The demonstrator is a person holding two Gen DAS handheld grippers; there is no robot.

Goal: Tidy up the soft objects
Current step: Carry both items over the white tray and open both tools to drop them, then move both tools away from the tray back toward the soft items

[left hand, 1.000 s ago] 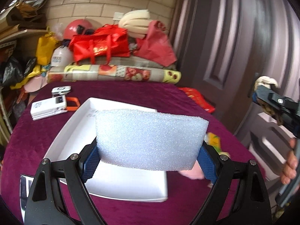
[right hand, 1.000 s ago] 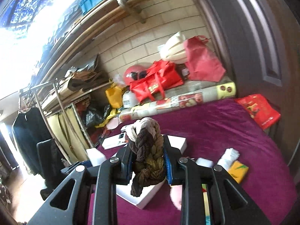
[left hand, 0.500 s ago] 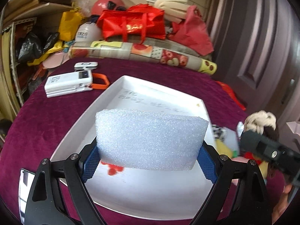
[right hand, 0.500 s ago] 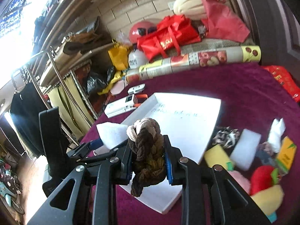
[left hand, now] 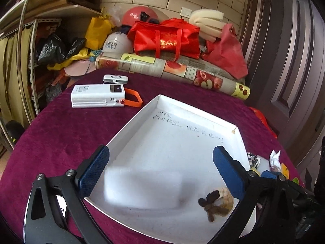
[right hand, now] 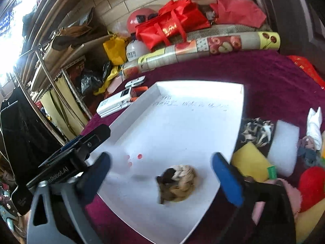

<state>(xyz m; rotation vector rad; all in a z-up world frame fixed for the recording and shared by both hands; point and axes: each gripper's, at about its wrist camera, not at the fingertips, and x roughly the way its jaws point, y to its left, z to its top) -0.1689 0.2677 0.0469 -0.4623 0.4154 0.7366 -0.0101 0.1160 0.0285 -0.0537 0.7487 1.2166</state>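
Note:
A shallow white tray (left hand: 195,109) (right hand: 140,101) lies on the purple cloth. My left gripper (left hand: 160,169) is open above its near part; a white foam block (left hand: 142,189), blurred, lies in the tray just below the jaws. My right gripper (right hand: 161,173) is open over the tray too; a braided brown and cream hair tie (right hand: 176,182) lies in the tray below it, and also shows in the left wrist view (left hand: 218,203). The left gripper's body (right hand: 77,152) shows at the tray's left edge in the right wrist view.
Right of the tray lie a yellow sponge (right hand: 251,161), a white foam piece (right hand: 284,146), a patterned scrunchie (right hand: 257,131), a red plush (right hand: 311,187) and white cloth (right hand: 314,124). A white power bank (left hand: 97,98) lies far left. Bags and a rolled mat (left hand: 172,71) line the back.
Both grippers came down over the tray and opened. The foam block dropped out of the left one and the hair tie out of the right one; both now lie in the tray.

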